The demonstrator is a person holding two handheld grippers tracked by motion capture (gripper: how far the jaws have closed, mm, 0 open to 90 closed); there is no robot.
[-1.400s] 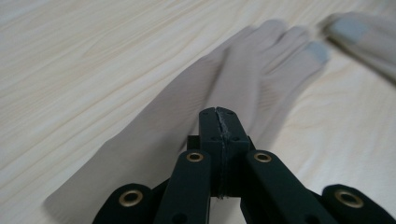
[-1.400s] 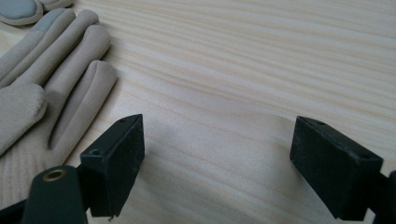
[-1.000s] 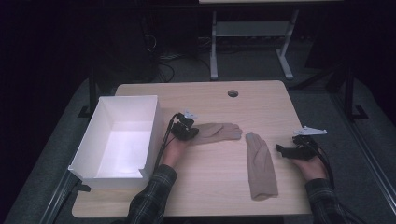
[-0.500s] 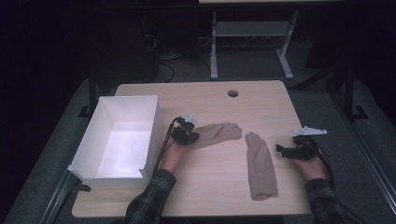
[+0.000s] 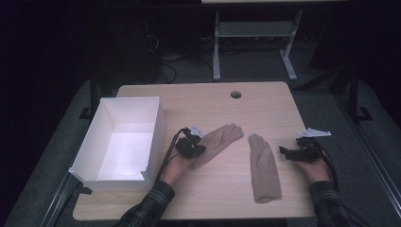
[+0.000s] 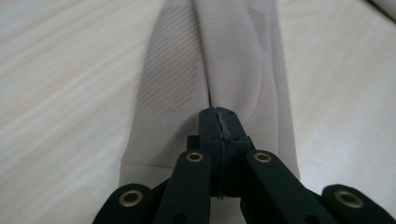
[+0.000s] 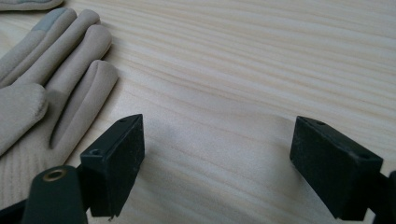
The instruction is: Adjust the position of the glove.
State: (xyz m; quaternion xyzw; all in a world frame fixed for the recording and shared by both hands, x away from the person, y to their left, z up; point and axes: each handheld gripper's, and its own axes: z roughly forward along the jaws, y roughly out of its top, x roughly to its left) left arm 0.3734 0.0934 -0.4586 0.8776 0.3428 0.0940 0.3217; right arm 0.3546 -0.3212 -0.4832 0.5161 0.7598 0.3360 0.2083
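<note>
While the left gripper (image 6: 218, 122) pinched the cuff of one glove (image 5: 218, 142) beside the box (image 5: 152, 124), the right gripper (image 7: 219, 154) stood spread over bare table (image 5: 208, 101) near the second glove (image 5: 264, 165). That narrow pinch risked slipping if the fabric dragged on the wood or caught the box wall.

White box (image 5: 120, 142) on wooden table (image 5: 213, 101)

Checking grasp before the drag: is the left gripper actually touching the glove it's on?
Touching. The left gripper view shows the left gripper with jaws shut, a fold of the glove pinched between them.
</note>
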